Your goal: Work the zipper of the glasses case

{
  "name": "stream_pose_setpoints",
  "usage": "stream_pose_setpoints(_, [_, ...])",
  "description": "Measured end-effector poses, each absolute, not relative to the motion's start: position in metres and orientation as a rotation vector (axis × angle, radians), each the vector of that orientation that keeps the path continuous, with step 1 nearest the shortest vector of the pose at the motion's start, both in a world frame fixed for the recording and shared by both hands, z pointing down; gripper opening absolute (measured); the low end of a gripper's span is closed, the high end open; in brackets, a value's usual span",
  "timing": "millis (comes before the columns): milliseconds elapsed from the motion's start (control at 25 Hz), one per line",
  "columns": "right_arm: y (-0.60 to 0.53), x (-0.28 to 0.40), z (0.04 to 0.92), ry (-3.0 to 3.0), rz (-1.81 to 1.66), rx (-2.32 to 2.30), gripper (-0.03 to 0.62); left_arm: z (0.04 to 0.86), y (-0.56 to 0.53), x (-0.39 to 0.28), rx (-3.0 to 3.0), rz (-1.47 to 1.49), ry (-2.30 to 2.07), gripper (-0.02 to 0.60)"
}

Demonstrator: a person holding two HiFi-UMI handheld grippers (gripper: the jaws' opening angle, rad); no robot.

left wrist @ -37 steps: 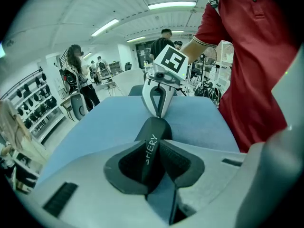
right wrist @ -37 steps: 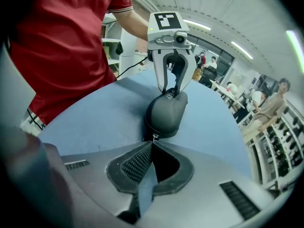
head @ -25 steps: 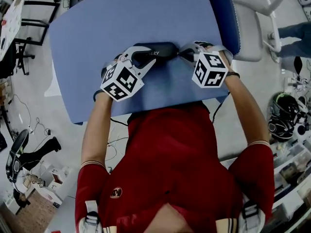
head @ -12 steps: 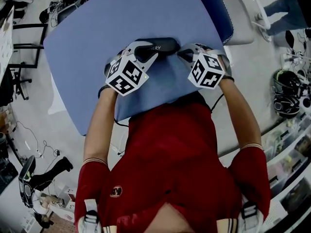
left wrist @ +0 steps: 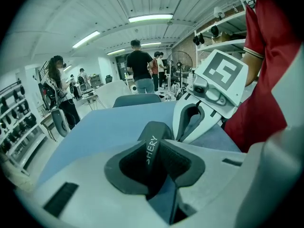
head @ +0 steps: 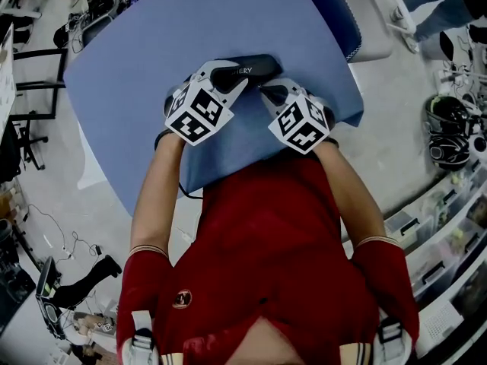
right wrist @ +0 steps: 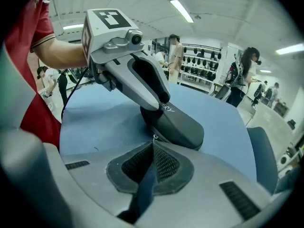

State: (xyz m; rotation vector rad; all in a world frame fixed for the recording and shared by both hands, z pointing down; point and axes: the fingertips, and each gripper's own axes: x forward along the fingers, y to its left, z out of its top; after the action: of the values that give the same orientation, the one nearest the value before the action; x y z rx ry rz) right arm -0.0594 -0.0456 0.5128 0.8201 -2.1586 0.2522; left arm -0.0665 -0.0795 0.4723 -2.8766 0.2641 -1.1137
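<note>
black glasses case [head: 257, 68] lies upper centre on the blue tabletop [head: 137, 59], left hand-held gripper [left wrist: 153, 151] clamped on its end, right hand-held gripper [right wrist: 153, 145] pinched together on the zipper pull [right wrist: 154, 137]; case looks closed, zip run seemingly unfinished.

This is looking like a lab or workshop. Strip lights [left wrist: 149, 18] are shining from a bare ceiling [left wrist: 95, 8], people [left wrist: 141, 68] are standing around, wall racks [right wrist: 199, 61] are holding rows of dark gear, shelves [left wrist: 230, 44] are carrying equipment, and cables [head: 47, 220] are lying on the floor [head: 99, 204] near a helmet [head: 444, 124].
</note>
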Motion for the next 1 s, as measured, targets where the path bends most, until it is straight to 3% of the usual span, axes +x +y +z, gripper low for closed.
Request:
stream_pose_setpoints(720, [-0.048,-0.112,0.516,-2.177,0.284,0.881,0.005,0.471,-0.078,-0.071,-2.857,-1.133,0.262,0.084])
stream_pose_setpoints(1000, [-0.037,-0.102,0.515,-2.206,0.257,0.791,0.0,0.471,-0.066,-0.065,-2.836,-1.163,0.214,0.084])
